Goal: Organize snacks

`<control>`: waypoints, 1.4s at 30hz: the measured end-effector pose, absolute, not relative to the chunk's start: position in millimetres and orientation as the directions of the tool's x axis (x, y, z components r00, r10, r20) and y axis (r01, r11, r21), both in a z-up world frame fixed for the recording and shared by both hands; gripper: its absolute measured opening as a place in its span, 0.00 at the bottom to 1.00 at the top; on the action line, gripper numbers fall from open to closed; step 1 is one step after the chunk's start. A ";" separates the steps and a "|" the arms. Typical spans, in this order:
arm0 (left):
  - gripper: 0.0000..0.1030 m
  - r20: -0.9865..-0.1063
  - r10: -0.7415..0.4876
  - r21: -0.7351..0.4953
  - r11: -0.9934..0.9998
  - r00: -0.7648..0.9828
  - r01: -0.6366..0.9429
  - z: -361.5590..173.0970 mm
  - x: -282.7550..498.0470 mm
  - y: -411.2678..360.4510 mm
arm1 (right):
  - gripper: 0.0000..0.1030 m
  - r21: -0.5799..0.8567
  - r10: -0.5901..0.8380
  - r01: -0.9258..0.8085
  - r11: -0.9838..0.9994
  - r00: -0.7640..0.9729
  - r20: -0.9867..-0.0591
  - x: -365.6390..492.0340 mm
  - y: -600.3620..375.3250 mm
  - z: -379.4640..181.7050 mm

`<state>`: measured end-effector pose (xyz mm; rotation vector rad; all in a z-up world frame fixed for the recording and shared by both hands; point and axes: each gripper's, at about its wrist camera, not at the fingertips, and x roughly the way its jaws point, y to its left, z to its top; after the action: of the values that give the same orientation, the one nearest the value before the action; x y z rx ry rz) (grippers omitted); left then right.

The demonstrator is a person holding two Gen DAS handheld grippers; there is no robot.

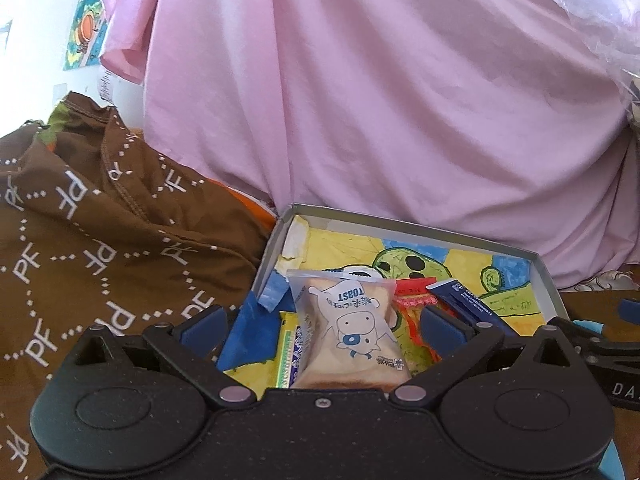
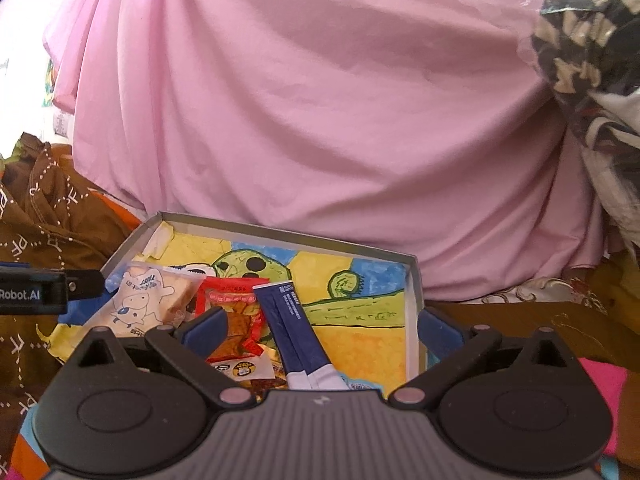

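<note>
While both tongs hang over the shallow box, each pair stands spread wide and grasps nothing. The left tongs have their blue pads on both sides of the toast packet, without touching it. This packet lies in the box at about 6 o'clock in the left wrist view. A green-edged packet lies just beside it at 9 o'clock, and a red snack packet at 3 o'clock. A dark blue stick pack lies between the pads of the right tongs, next to the red packet, also untouched. The box floor carries a painted picture in yellow, blue and green. Behind the box, at 12 o'clock, hangs a pink cloth. Brown printed fabric lies at 9 o'clock of the box.
</note>
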<state>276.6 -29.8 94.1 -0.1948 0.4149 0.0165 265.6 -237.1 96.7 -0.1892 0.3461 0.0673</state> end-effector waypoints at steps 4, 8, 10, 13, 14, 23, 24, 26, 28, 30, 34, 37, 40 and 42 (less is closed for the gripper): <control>0.99 -0.403 -0.017 -0.186 0.980 0.915 -0.064 95.8 264.1 -27.4 | 1.00 -0.153 0.035 -0.092 0.984 0.941 -0.338 252.8 -238.6 99.7; 0.99 -0.397 -0.020 -0.179 0.982 0.918 -0.055 95.8 244.9 -26.3 | 1.00 -0.142 0.040 -0.091 0.986 0.944 -0.328 236.4 -237.1 100.6; 0.99 -0.394 -0.019 -0.165 0.985 0.919 -0.050 95.8 233.4 -26.3 | 1.00 -0.132 0.043 -0.091 0.987 0.944 -0.326 228.0 -236.4 100.2; 0.99 -0.389 -0.017 -0.156 0.987 0.921 -0.048 95.8 219.5 -25.2 | 1.00 -0.113 0.042 -0.083 0.990 0.946 -0.320 214.9 -236.1 100.0; 0.99 -0.389 -0.016 -0.157 0.986 0.921 -0.050 95.7 215.2 -24.4 | 1.00 -0.111 0.041 -0.080 0.991 0.947 -0.319 211.1 -235.8 100.2; 0.99 -0.401 -0.006 -0.132 0.990 0.916 -0.051 93.9 184.1 -16.3 | 1.00 -0.084 0.038 -0.066 0.994 0.956 -0.292 176.7 -234.2 100.6; 0.99 -0.404 -0.005 -0.132 0.990 0.915 -0.052 93.7 180.6 -15.3 | 1.00 -0.082 0.041 -0.067 0.994 0.956 -0.290 172.5 -233.8 100.6; 0.99 -0.408 -0.009 -0.134 0.990 0.913 -0.050 93.6 173.8 -13.4 | 1.00 -0.076 0.048 -0.072 0.994 0.957 -0.286 164.6 -232.7 101.1; 0.99 -0.413 -0.020 -0.133 0.990 0.910 -0.039 92.8 167.0 -12.3 | 1.00 -0.079 0.055 -0.080 0.994 0.958 -0.281 154.9 -231.4 101.0; 0.99 -0.416 -0.027 -0.123 0.992 0.909 -0.027 90.4 158.4 -11.7 | 1.00 -0.080 0.062 -0.087 0.993 0.959 -0.276 144.7 -230.8 100.1; 0.99 -0.429 -0.030 -0.116 0.993 0.903 -0.022 84.6 144.1 -9.1 | 1.00 -0.063 0.057 -0.077 0.995 0.959 -0.278 126.3 -231.5 95.9; 0.99 -0.446 -0.026 -0.124 0.992 0.894 -0.033 81.2 136.1 -5.9 | 1.00 -0.041 0.048 -0.062 0.997 0.956 -0.289 117.0 -233.9 92.7; 0.99 -0.444 -0.029 -0.126 0.992 0.895 -0.030 80.0 126.8 -3.5 | 1.00 -0.043 0.037 -0.052 0.998 0.956 -0.291 108.3 -234.6 89.7; 0.99 -0.437 -0.030 -0.119 0.993 0.899 -0.025 79.4 120.8 -3.2 | 1.00 -0.044 0.033 -0.048 0.998 0.956 -0.293 103.1 -234.2 88.1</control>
<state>120.8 -3.2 79.4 -0.1228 0.4537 -0.0030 103.1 -234.2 88.1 -0.0503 0.2960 0.0412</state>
